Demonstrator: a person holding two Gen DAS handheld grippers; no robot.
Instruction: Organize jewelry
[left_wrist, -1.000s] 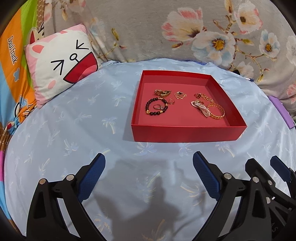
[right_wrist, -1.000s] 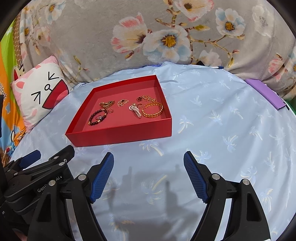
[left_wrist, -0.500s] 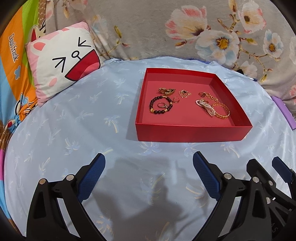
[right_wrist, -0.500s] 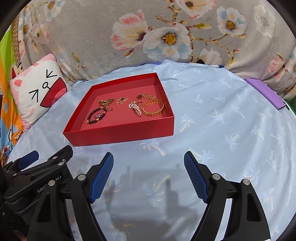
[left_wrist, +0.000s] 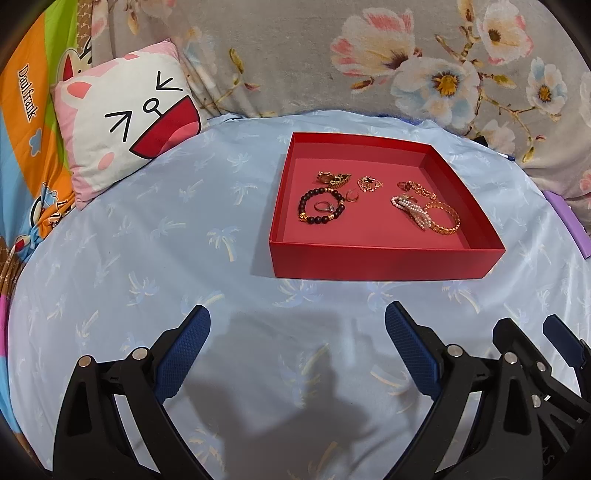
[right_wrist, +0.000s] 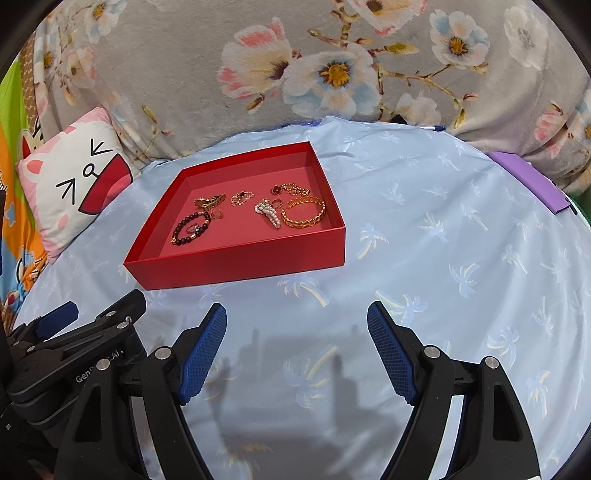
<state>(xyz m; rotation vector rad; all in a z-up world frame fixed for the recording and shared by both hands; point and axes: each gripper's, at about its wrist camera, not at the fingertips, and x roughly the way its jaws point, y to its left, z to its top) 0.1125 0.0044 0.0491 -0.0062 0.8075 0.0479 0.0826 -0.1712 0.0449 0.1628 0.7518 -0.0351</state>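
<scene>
We are hovering the left gripper (left_wrist: 297, 332) and right gripper (right_wrist: 297, 330) low in frame over the blue sheet (left_wrist: 147, 258), jaws apart and empty. Best taking one piece at a time, approaching steeply. Above centre, the red tray (left_wrist: 380, 264) is holding a beaded bracelet (left_wrist: 321, 205), pearl strand (left_wrist: 410, 210), gold bangle (left_wrist: 441, 218) and rings.

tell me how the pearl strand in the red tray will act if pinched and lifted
The pearl strand lies bunched in loops, so it is probably floppy and would dangle. One end rests against the gold bangle, so lifting may nudge it. Its small round beads could slip between the pads.
</scene>
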